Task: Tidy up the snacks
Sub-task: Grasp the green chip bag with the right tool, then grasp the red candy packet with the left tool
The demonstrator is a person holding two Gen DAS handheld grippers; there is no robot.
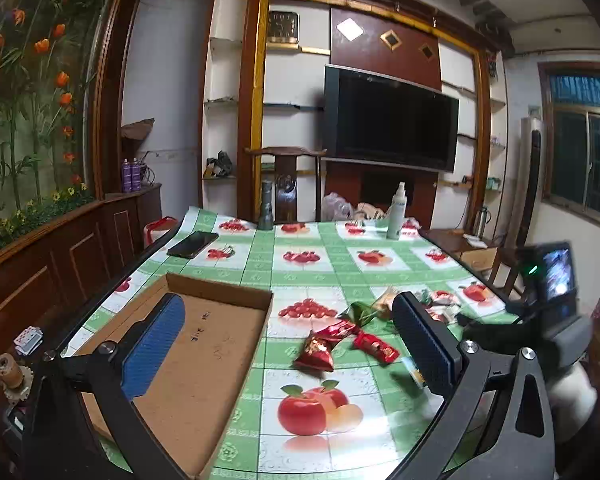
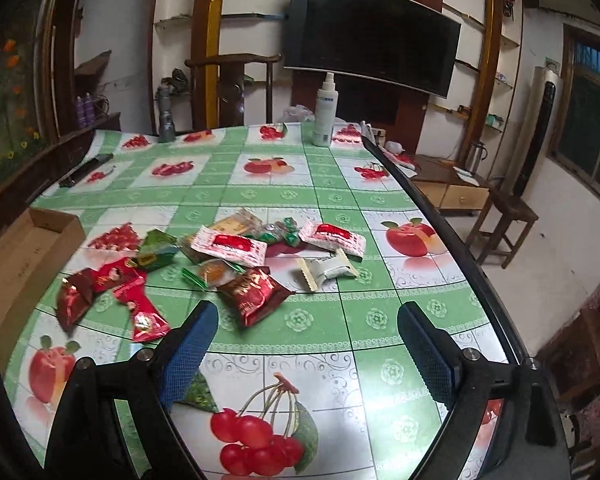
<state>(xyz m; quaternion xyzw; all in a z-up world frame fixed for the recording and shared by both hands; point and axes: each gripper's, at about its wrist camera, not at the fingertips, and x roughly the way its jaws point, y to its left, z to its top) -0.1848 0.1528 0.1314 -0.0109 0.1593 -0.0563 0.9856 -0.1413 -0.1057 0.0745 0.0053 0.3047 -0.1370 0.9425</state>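
Observation:
Several wrapped snacks lie loose on the fruit-print tablecloth: red packets [image 2: 134, 304], a dark red packet [image 2: 254, 290], white-and-red packets [image 2: 230, 244], a green one [image 2: 154, 250] and a white one [image 2: 328, 268]. A shallow cardboard box [image 1: 204, 356] sits left of them, empty; its corner shows in the right wrist view [image 2: 40, 236]. My left gripper [image 1: 292, 344] is open and empty, above the box's right edge and the red packets [image 1: 314, 350]. My right gripper [image 2: 306, 350] is open and empty, hovering above the table just in front of the pile.
A black phone [image 1: 192, 244], a grey flashlight [image 1: 266, 208] and a white spray bottle [image 2: 326, 114] stand at the table's far side. A wooden chair [image 1: 286, 184] is behind the table. The table edge [image 2: 440, 216] runs along the right.

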